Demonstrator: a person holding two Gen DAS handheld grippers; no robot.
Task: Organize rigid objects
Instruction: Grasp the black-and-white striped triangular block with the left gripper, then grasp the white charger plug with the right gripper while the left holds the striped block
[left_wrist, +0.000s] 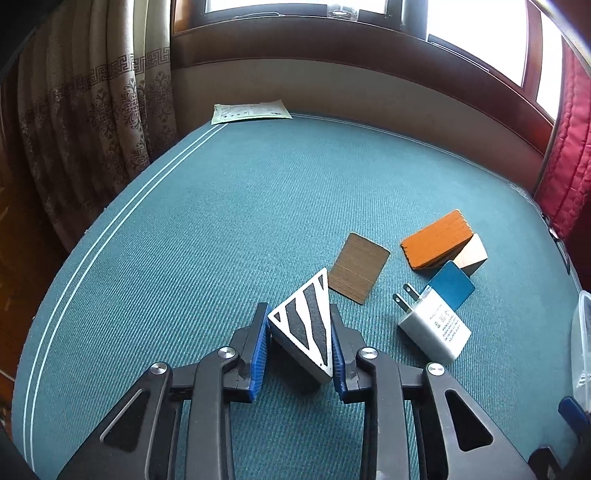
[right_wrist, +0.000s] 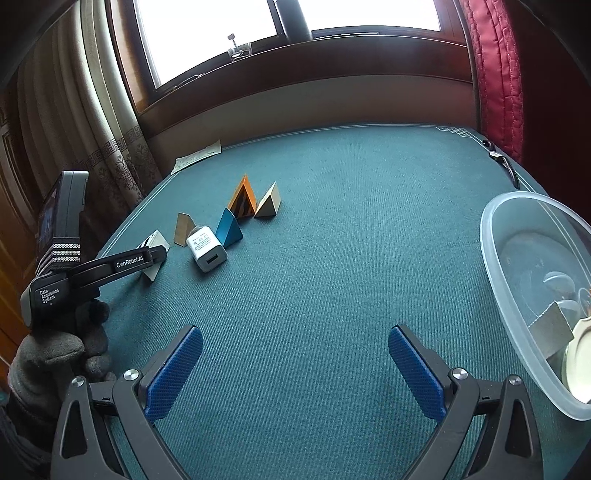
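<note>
Right now L tongs (left_wrist: 301, 338) are clamped on a white wedge w/ black stripes (left_wrist: 304, 325), blue pads (left_wrist: 258, 354) pressing both its sides; the wedge sits on the teal counter (left_wrist: 184, 240). R tongs (right_wrist: 295, 369) are spread wide w/ nothing between them, over bare counter. A gloved hand (right_wrist: 55, 354) grips the L tool at the left edge of the R wrist view.

Just right of the wedge lies a white plug adapter (left_wrist: 434, 326), prongs toward the far side. Beyond the wedge is a brown wedge (left_wrist: 358, 273); beyond the adapter, touching it in view, a blue wedge (left_wrist: 452, 284), then an orange wedge (left_wrist: 437, 243) w/ a pale wood wedge (left_wrist: 472, 254) beside it.

A clear plastic bowl (right_wrist: 495, 258) is at the counter's right side, holding a few bits, unclear what. Farthest, a paper sheet (left_wrist: 251, 110) lies at the far left corner.
</note>
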